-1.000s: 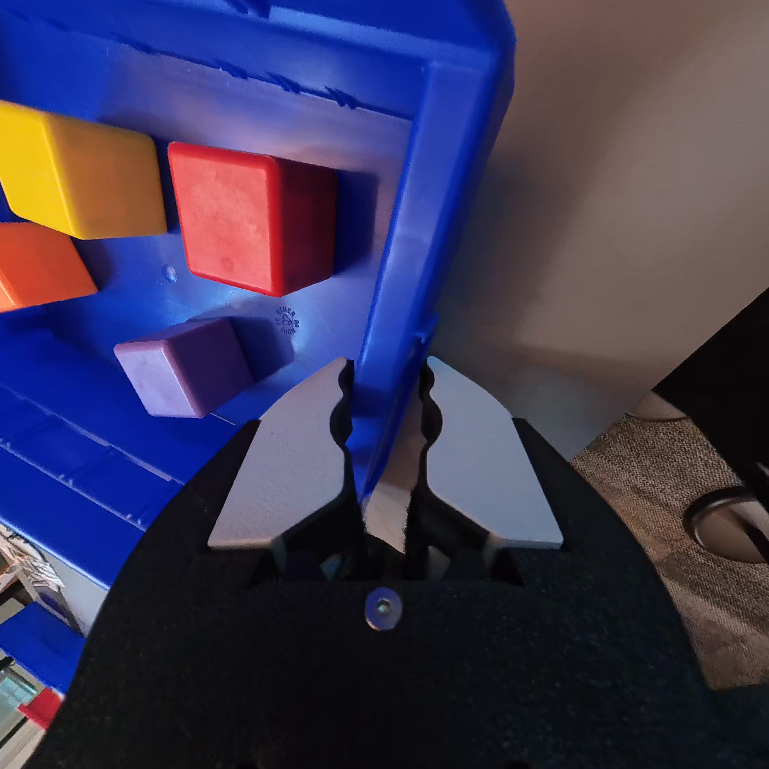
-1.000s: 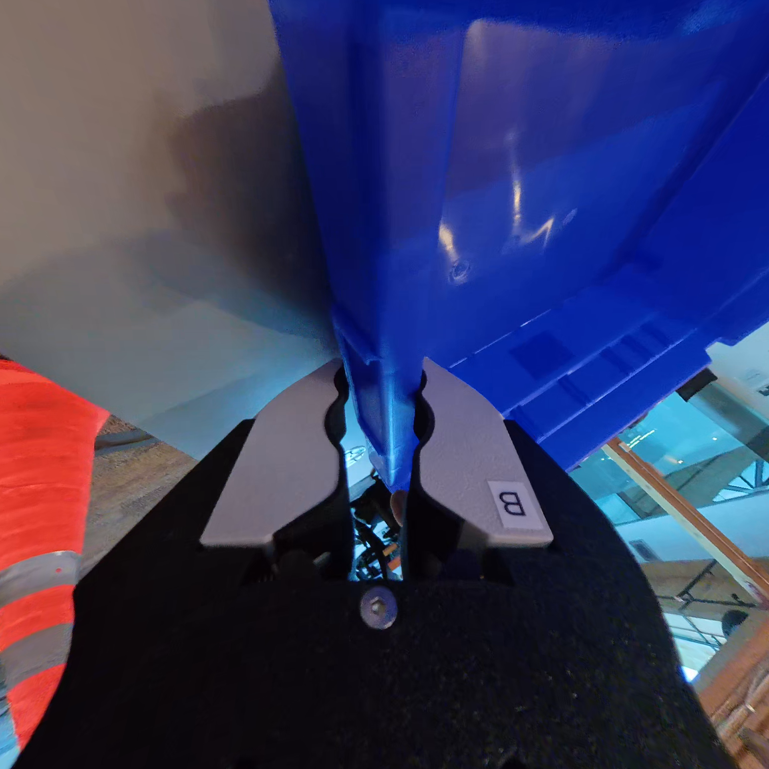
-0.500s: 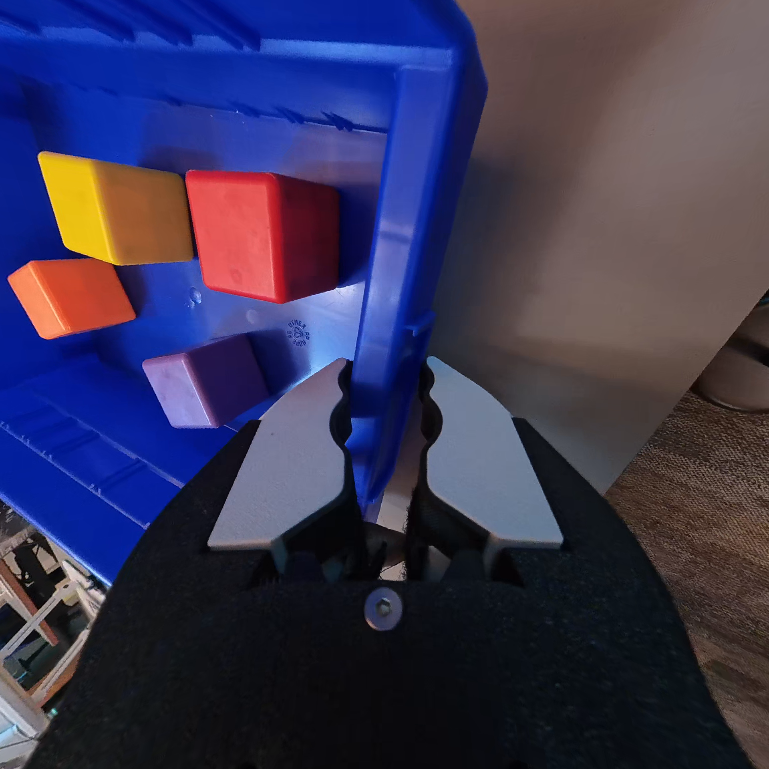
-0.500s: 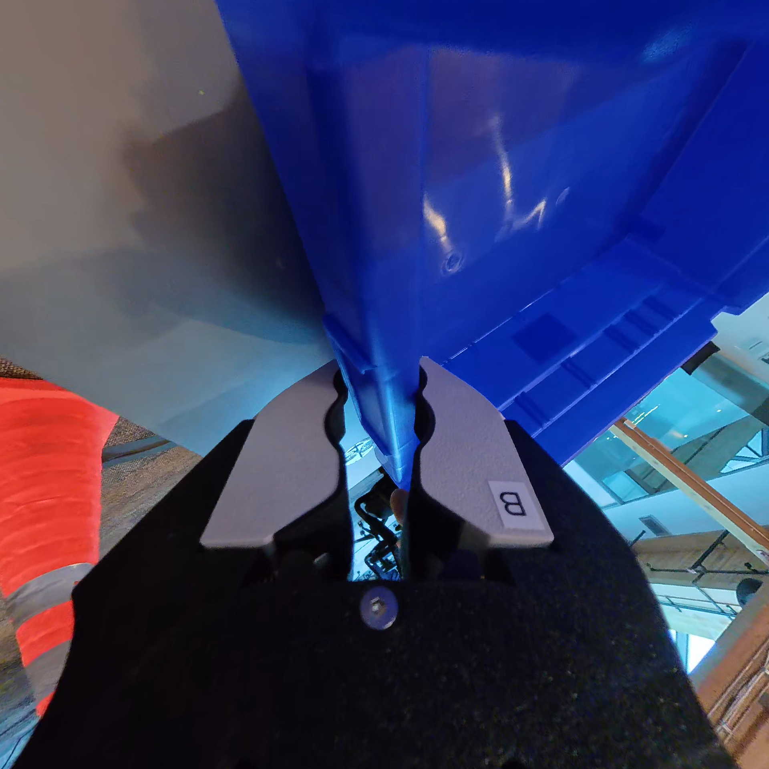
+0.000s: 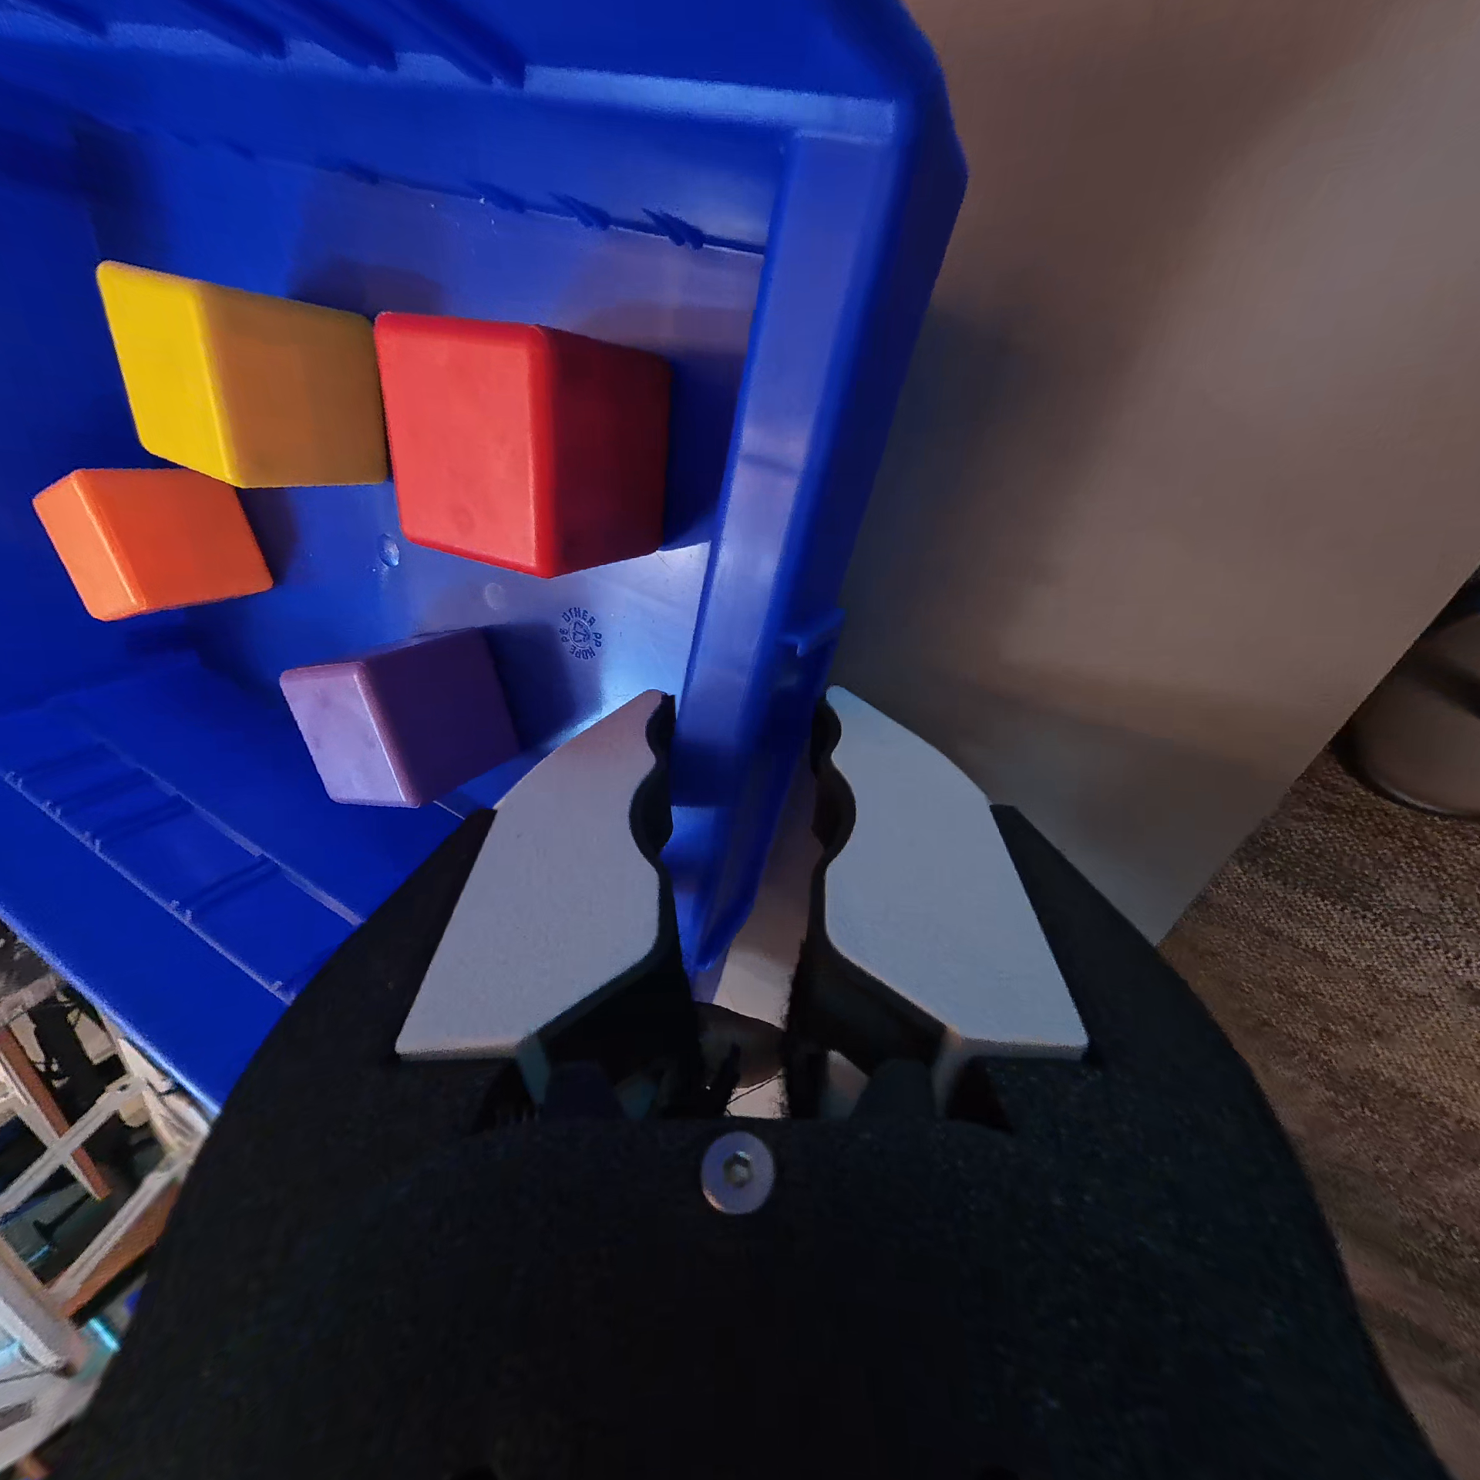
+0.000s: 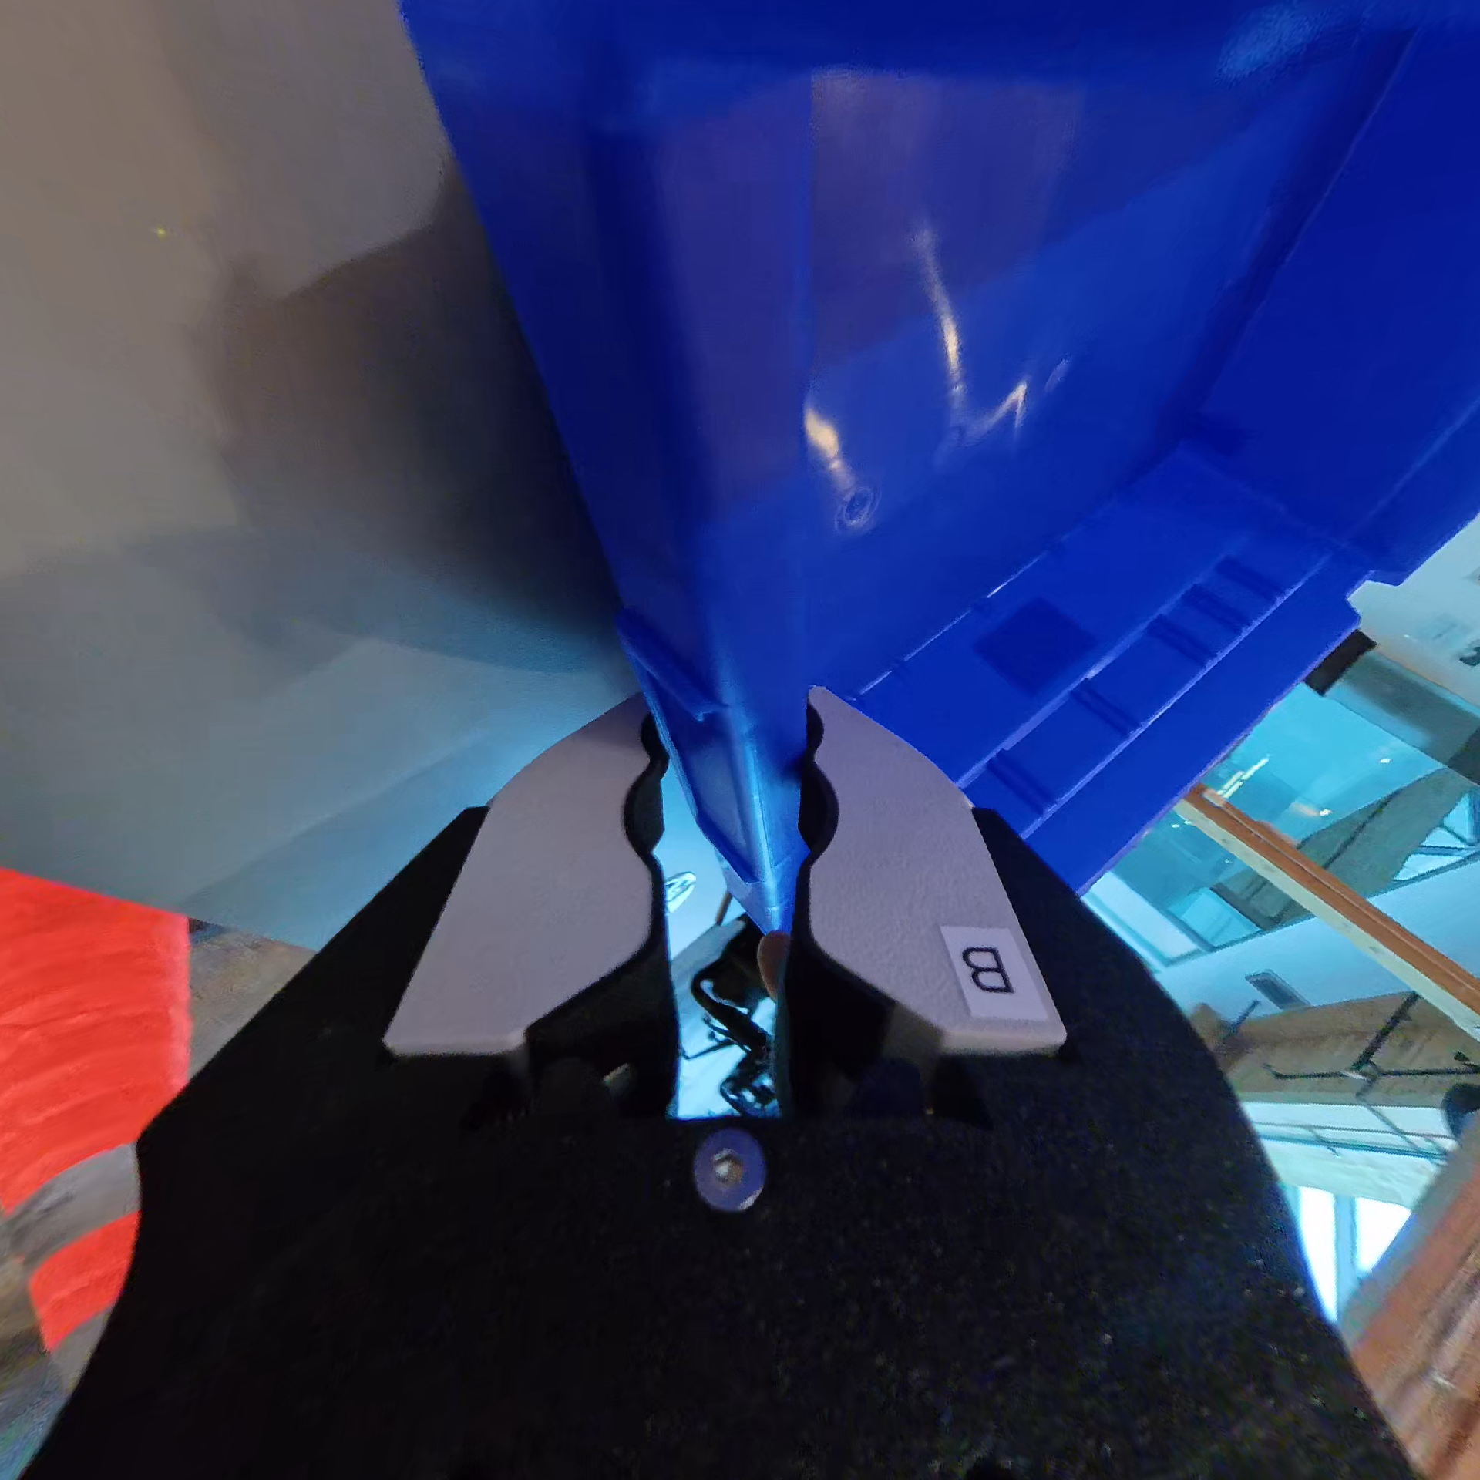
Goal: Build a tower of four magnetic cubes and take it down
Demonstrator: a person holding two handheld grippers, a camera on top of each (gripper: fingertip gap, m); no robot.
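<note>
Compared with a second ago: more of the bin (image 5: 809, 448) in the left wrist view, its far corner now inside the frame; all four cubes fully visible and lower in the frame, where orange was cut off before. More carpet (image 5: 1321, 961) showing right of the bin. In the right wrist view, bin (image 6: 921, 320) swung a little rightward, more grey wall (image 6: 200, 400) showing left of it, red cloth (image 6: 72, 1081) lower.

Left gripper (image 5: 741, 721) clamped on the bin's side wall, one finger (image 5: 561, 865) inside the bin, the other outside, both pads pressed to the plastic. Right gripper (image 6: 729, 721) likewise closed on the bin's rim edge, wall wedged between both pads, finger (image 6: 897, 865) on the inner side. Both grippers pointing along the bin wall, bin tipped steeply.

Inside the bin, against its floor: yellow cube (image 5: 240, 376) touching red cube (image 5: 512, 440); orange cube (image 5: 152, 540) just beside yellow; purple cube (image 5: 392, 713) apart, nearest the left gripper.
</note>
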